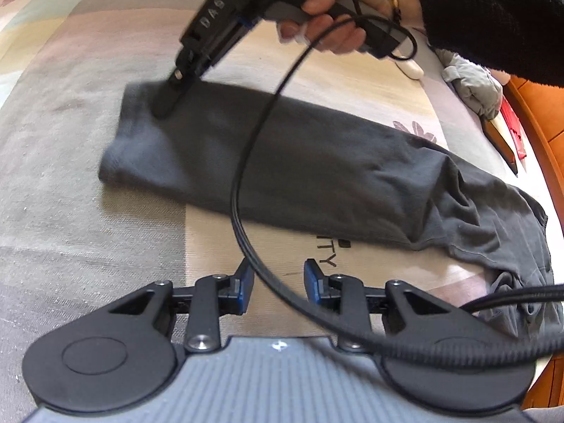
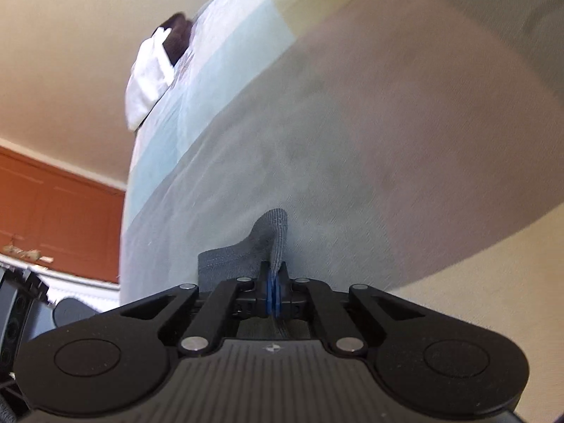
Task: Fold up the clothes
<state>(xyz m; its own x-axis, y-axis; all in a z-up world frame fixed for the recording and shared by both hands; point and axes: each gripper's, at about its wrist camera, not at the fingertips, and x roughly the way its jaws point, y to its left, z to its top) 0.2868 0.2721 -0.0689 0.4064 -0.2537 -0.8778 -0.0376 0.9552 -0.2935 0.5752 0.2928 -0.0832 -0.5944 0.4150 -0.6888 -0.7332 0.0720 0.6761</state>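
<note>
Shirt (image 1: 282, 162), dark grey, lies partly folded across the bed (image 1: 70, 211). My right tongs (image 2: 274, 294) pinch its far corner; my left tongs (image 1: 278, 276) hover wide, empty.

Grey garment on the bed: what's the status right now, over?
Right hand-held gripper shut on grey garment hem. Left hand-held gripper open, empty, hovering short of it. Black cable loops across the left view.
</note>
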